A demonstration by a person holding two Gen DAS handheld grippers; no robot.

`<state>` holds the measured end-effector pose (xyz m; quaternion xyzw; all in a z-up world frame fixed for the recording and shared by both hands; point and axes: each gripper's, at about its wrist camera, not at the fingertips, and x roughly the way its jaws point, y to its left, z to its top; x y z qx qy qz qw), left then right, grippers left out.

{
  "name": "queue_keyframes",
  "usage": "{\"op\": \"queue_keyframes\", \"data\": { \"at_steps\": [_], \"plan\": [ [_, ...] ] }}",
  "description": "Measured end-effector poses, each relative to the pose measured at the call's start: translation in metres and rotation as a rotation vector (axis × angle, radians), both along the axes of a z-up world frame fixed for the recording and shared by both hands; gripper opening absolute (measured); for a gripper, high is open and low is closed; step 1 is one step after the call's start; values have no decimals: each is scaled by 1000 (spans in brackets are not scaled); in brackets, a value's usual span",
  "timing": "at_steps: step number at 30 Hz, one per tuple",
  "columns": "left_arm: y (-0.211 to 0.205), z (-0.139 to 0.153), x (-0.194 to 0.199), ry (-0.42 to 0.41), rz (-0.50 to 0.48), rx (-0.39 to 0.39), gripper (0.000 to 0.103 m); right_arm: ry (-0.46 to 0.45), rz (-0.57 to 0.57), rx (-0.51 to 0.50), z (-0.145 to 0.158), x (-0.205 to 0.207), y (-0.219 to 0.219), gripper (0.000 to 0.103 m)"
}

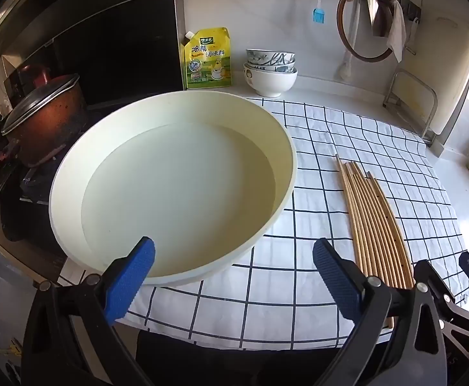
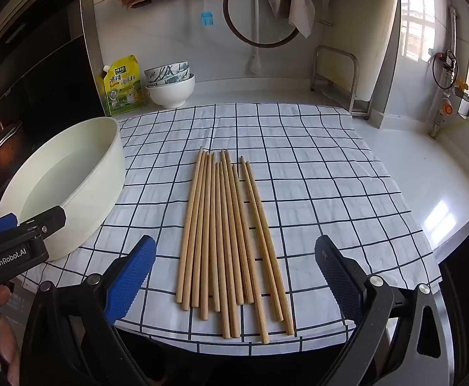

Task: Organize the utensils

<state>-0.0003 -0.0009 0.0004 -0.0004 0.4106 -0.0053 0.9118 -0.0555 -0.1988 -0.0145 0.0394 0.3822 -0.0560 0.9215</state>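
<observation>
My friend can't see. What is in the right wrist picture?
A row of long, light wooden chopsticks lies side by side on a white cloth with dark grid lines, straight ahead of the open right claw. A round cream-coloured basin sits at the cloth's left edge, with the left claw beside it.

Daylight enters from a window (image 2: pixel 419 16) at upper right, leaving a bright glare patch on the counter (image 2: pixel 440 215). The cloth (image 2: pixel 298 167) is evenly lit and sharp. The stove (image 1: pixel 41 128) side sits dim. Fisheye bending curves the chopsticks (image 1: pixel 372 222); corners go black.
</observation>
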Motion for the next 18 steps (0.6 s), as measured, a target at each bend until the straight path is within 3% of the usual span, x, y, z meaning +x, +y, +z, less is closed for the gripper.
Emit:
{"op": "queue_keyframes", "data": {
  "at_steps": [18],
  "plan": [
    [0, 1, -1, -4, 5, 15, 97, -2, 2, 6, 0, -1, -1, 95]
  ]
}}
